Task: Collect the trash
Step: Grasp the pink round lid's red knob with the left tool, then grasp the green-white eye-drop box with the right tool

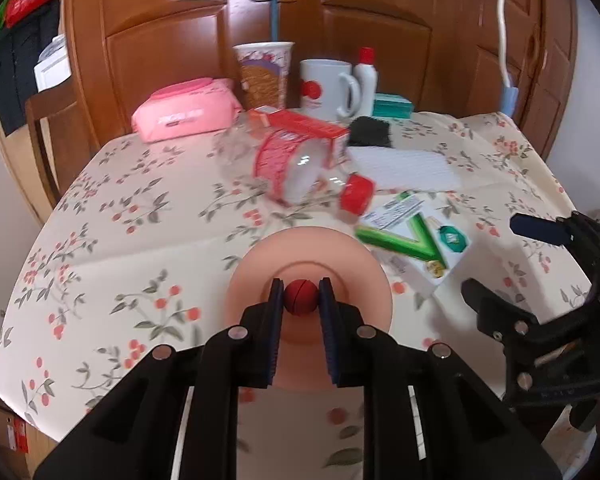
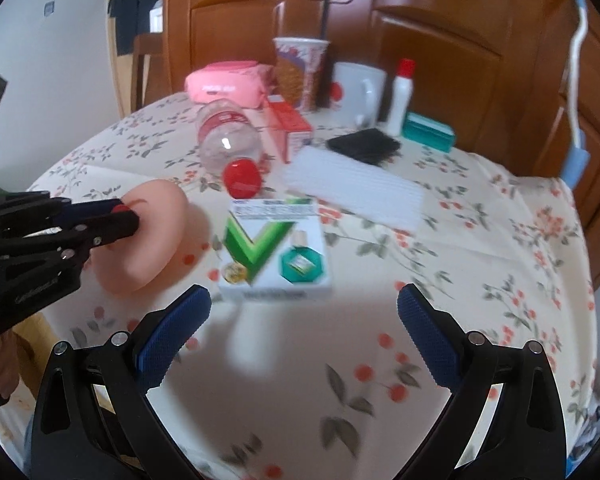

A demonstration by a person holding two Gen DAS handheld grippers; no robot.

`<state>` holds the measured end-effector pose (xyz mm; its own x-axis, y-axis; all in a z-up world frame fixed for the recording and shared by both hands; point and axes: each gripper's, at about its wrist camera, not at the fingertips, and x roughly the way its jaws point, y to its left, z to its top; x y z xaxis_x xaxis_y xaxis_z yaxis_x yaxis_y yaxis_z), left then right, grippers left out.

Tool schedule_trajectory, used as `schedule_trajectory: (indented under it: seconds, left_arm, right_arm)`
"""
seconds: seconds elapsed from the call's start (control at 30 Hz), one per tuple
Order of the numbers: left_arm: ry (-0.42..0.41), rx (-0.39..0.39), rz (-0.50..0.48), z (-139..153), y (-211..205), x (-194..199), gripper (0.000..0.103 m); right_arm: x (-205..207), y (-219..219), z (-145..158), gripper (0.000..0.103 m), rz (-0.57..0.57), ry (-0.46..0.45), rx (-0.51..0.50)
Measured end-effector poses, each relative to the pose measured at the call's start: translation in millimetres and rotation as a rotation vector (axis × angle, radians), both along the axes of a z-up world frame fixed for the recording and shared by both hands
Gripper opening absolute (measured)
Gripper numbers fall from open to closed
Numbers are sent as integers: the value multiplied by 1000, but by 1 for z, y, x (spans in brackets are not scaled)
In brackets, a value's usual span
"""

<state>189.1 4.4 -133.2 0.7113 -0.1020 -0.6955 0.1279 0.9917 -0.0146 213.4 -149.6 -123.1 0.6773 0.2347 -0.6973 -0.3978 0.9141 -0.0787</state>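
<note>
Peach lid [image 1: 312, 264] with red knob [image 1: 301, 297] is hanging above the cloth, tilted. Clear bottle [image 1: 288, 168] with red cap [image 1: 356, 196] is lying on its side at 12 o'clock; green-check box [image 2: 274, 250] is lying flat at 2 o'clock.

On the desk [image 2: 480, 264], a bottle [image 2: 228, 140] lies on its side near the middle, a carton [image 2: 288, 128] just right of it. A flat box [image 2: 274, 248] lies nearer the front edge. A paper cup [image 2: 300, 72], mug [image 2: 356, 88] and wipes pack [image 2: 228, 84] line the far edge.

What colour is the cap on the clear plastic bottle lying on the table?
Red. The cap on the plastic bottle shows best in the right wrist view.
</note>
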Motion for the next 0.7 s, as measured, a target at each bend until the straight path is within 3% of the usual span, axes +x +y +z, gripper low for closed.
schedule_trajectory:
  seconds: [0.43,0.47,0.53,0.6,0.7]
  left_arm:
    - [17,-7,4,-5,20,3,18]
    - [19,-6,4,-5,20,3,18]
    - [28,-4,1,-7,19,5,18]
    - [36,-4,-5,-10,18,6,18]
    - [47,5,-9,-15,15,7,18]
  right_arm:
    - [37,30,-14,97,3,69,-72]
    - [38,30,-16,96,9,80,-74]
    - [37,31,-17,81,18,77,-79]
    - [36,30,-18,75,17,79,-80]
    - [32,26,-16,74,16,79,-67]
